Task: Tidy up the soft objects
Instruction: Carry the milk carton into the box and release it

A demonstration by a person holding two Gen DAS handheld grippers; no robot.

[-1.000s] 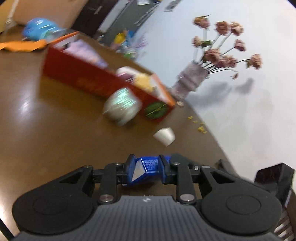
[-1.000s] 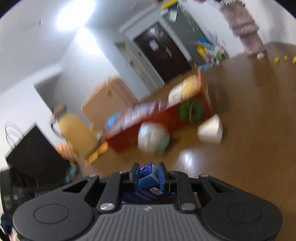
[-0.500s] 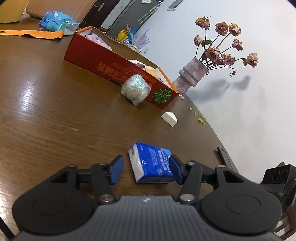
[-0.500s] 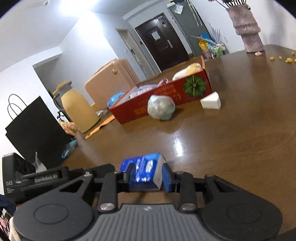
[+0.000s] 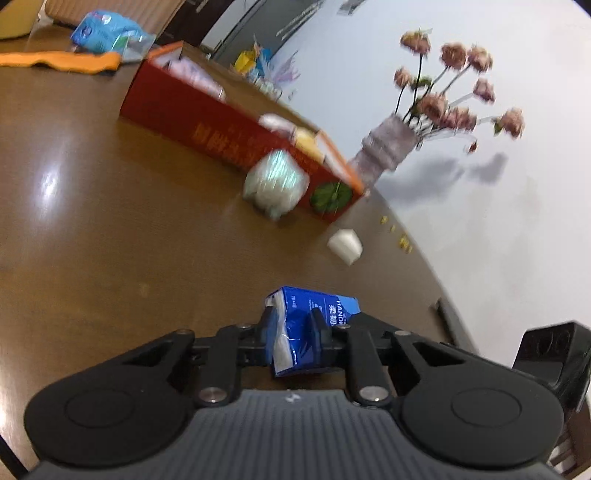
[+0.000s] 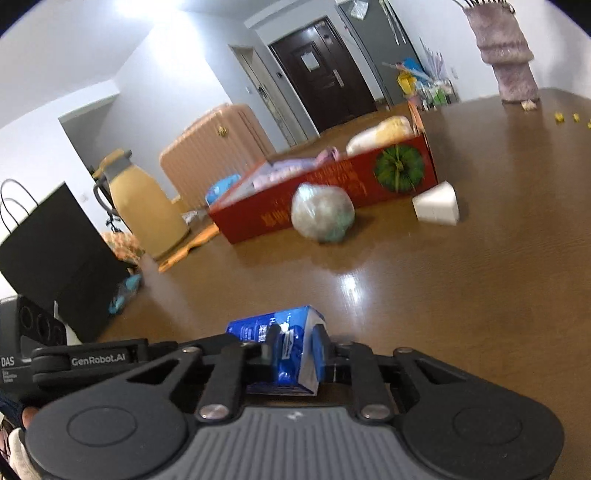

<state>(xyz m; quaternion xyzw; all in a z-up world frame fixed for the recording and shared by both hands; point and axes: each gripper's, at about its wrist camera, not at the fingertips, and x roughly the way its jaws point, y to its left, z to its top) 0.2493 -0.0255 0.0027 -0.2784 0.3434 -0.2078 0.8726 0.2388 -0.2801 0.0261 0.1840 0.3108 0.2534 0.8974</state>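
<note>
Both grippers pinch the same blue tissue pack from opposite ends, a little above the brown table. My left gripper [image 5: 291, 325] is shut on the blue tissue pack [image 5: 314, 314]. My right gripper [image 6: 295, 339] is shut on the pack's other end [image 6: 284, 332]. A long red box [image 5: 236, 147] holding several soft items lies ahead; it also shows in the right wrist view [image 6: 332, 195]. A wrapped whitish-green ball [image 5: 275, 188] leans against the box's front [image 6: 323, 212]. A small white wedge [image 5: 345, 245] lies near the box's end [image 6: 437, 205].
A vase of pink flowers [image 5: 388, 151] stands at the table's far edge by the wall. An orange cloth [image 5: 62, 61] and a blue packet [image 5: 107, 31] lie behind the box. A black bag [image 6: 59, 251], a yellow jug [image 6: 144, 206] and a suitcase [image 6: 218, 147] stand at the left.
Half a second ago the left gripper was open around the pack lying on the table. Now it has shut on it, and both grippers hold it, slightly raised.
</note>
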